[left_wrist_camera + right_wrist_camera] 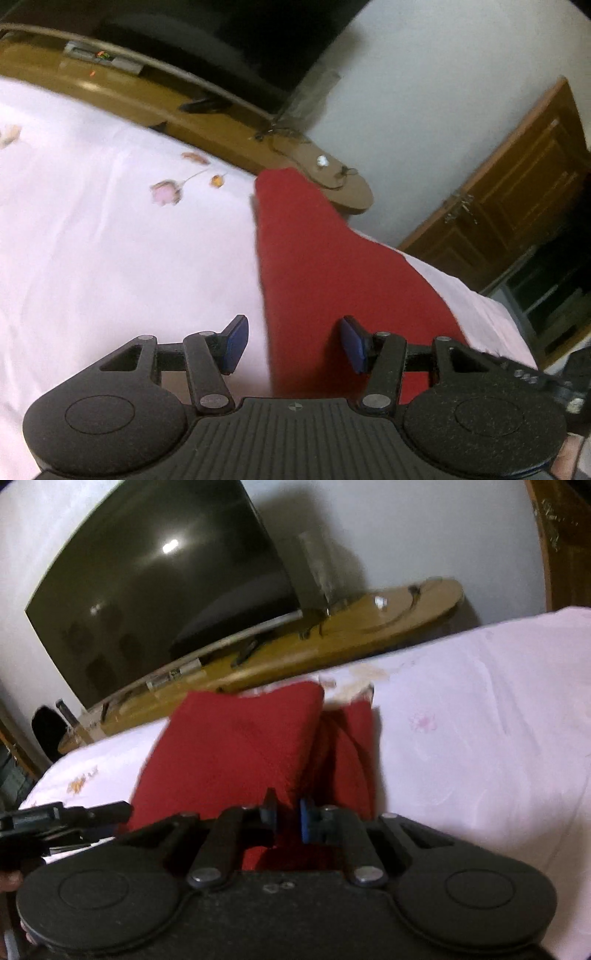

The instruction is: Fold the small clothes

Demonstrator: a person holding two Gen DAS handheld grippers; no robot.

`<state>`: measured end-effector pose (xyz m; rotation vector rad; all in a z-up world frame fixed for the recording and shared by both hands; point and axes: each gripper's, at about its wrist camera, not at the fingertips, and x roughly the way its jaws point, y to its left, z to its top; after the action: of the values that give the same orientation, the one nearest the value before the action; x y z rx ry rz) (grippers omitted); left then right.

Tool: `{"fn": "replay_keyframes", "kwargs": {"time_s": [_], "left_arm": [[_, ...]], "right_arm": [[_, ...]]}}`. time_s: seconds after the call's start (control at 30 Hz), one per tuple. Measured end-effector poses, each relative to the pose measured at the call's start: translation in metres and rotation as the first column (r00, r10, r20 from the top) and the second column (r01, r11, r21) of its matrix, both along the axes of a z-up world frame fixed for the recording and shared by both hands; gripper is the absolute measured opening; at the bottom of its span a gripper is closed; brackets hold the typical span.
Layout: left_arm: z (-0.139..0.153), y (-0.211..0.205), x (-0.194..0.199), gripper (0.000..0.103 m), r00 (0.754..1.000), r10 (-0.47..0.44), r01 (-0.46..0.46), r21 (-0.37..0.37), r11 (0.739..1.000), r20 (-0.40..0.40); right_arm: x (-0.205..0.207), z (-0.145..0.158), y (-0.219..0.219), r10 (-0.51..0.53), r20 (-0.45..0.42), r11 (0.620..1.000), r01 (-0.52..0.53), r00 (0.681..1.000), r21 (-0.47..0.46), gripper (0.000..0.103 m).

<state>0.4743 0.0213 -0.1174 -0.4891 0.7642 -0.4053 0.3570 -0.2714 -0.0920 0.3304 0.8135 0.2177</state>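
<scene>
No legible text or labels anywhere.

red garment (314,258): matt cloth | sheet (110,240): smooth cloth | shelf (332,635): glossy wood

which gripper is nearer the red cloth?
Right. The right gripper is closed on the red cloth; the left gripper hangs open over its edge.

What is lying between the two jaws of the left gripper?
In the left wrist view, the open left gripper has the edge of the red cloth and some bare pink bedsheet between its jaws; neither pad touches it.
</scene>
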Motion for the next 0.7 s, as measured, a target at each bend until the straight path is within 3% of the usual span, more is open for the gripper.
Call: {"fn": "replay_keyframes", "kwargs": {"time_s": [0.1, 0.2, 0.23, 0.3, 0.37, 0.4, 0.53, 0.7], "left_arm": [[0.002, -0.013, 0.009, 0.054, 0.999, -0.036, 0.036, 0.029, 0.999, 0.019], [-0.008, -0.034, 0.017, 0.057, 0.998, -0.066, 0.066, 0.119, 0.991, -0.004], [-0.011, -0.037, 0.018, 0.065, 0.998, -0.065, 0.066, 0.132, 0.989, -0.009], [-0.009, -0.035, 0.019, 0.066, 0.999, -0.053, 0.054, 0.134, 0.990, -0.012], [0.000, -0.031, 0.016, 0.066, 0.998, -0.055, 0.053, 0.148, 0.988, 0.008], [0.006, -0.030, 0.015, 0.066, 0.998, -0.055, 0.050, 0.156, 0.987, 0.029], [0.021, -0.035, 0.019, 0.066, 0.992, -0.068, 0.051, 0.148, 0.988, 0.110], [0.017, -0.064, 0.063, 0.066, 0.993, -0.085, 0.065, 0.234, 0.970, 0.078]], "right_arm": [[-0.014, 0.013, -0.011, -0.016, 0.047, 1.000, 0.014, 0.999, 0.026, 0.011], [-0.023, -0.001, -0.025, -0.046, 0.011, 0.998, 0.045, 0.999, 0.044, 0.011], [-0.019, -0.013, -0.027, -0.057, -0.031, 0.998, 0.058, 0.998, 0.036, 0.011], [-0.016, -0.026, -0.035, -0.074, -0.047, 0.994, 0.077, 0.996, 0.078, 0.012], [-0.017, -0.019, -0.038, -0.071, -0.044, 0.992, 0.075, 0.997, 0.099, 0.016], [-0.019, -0.011, -0.039, -0.074, -0.018, 0.994, 0.075, 0.997, 0.081, 0.023], [-0.018, 0.013, -0.040, -0.071, 0.105, 0.998, 0.070, 0.992, 0.006, 0.023], [0.020, 0.011, -0.002, 0.070, 0.158, 0.979, -0.038, 0.985, -0.201, 0.022]]}}
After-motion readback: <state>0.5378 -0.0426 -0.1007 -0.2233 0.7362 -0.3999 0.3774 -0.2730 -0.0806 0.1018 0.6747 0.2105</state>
